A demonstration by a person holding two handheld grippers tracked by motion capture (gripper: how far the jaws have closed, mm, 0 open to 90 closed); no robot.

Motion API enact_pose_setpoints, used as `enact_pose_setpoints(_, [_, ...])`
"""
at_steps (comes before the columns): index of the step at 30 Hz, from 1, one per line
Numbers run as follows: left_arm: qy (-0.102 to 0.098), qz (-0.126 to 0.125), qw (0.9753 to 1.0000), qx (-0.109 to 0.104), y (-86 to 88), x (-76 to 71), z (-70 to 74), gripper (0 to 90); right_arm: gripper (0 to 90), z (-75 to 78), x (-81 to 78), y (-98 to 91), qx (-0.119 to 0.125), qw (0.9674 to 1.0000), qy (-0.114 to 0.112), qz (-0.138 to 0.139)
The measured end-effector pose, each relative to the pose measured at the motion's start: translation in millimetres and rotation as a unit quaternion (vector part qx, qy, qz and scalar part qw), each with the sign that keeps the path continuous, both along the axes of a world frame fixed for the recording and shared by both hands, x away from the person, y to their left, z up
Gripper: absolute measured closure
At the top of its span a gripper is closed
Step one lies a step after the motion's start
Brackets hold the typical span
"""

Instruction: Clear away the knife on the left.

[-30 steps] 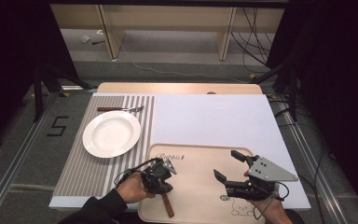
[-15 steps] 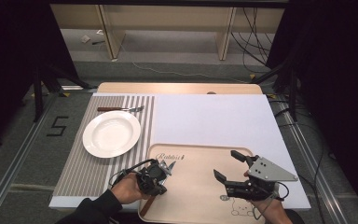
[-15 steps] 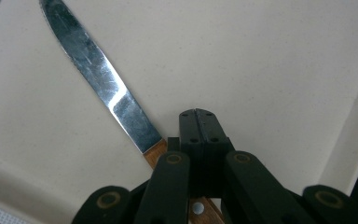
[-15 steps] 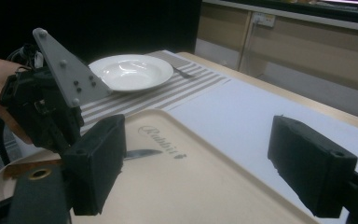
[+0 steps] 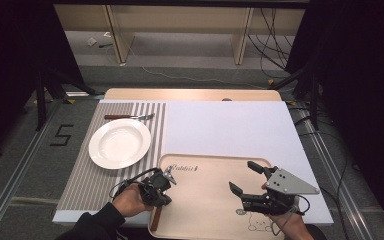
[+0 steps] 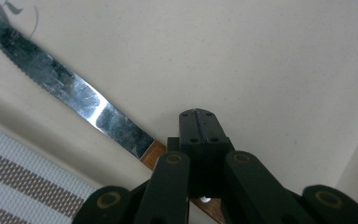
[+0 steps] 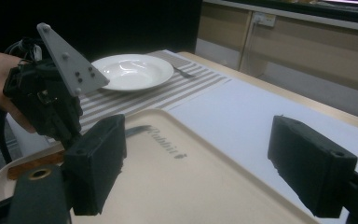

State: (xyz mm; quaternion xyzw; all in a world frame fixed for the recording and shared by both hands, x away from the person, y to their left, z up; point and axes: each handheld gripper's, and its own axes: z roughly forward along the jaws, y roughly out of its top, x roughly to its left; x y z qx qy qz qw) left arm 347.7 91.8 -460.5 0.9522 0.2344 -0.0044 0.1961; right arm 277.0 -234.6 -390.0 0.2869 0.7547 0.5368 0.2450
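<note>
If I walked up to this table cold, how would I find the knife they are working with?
Start at the beige tray on the near side of the table, beside the striped placemat. Along the tray's left edge lies the knife, with the left gripper shut on its handle. It has a serrated steel blade and a brown wooden handle, unlike the fork beyond the white plate.

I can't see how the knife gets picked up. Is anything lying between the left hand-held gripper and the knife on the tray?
Nothing visible. The left hand-held gripper stands shut right over the knife's wooden handle, on the tray. The blade lies bare.
</note>
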Motion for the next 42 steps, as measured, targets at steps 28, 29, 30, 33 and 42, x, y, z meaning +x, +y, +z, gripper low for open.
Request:
enact_pose_setpoints(28, [-0.02, 0.049, 0.9959, -0.074, 12.8, 0.0, 10.2, 36.2, 20.4, 0.2, -0.1, 0.0, 0.001, 1.0, -0.001, 0.001])
enact_pose_setpoints(29, [-0.022, 0.049, 0.9954, -0.08, 13.5, 0.7, 11.0, 33.8, 20.4, 0.2, -0.1, 0.1, 0.001, 1.0, -0.001, 0.001])
enact_pose_setpoints(30, [-0.024, 0.051, 0.9945, -0.087, 14.0, 0.4, 12.0, 31.9, 20.4, 0.2, -0.1, 0.1, 0.001, 1.0, -0.001, 0.001])
enact_pose_setpoints(33, [-0.043, 0.049, 0.9907, -0.12, 16.8, 1.3, 16.9, 26.1, 20.4, 0.3, -0.1, -0.2, 0.001, 1.0, -0.001, 0.0])
enact_pose_setpoints(42, [-0.096, 0.113, 0.9531, -0.264, 31.6, -9.5, 37.0, 19.6, 20.4, 0.2, -0.1, 0.0, 0.001, 1.0, -0.001, 0.0])
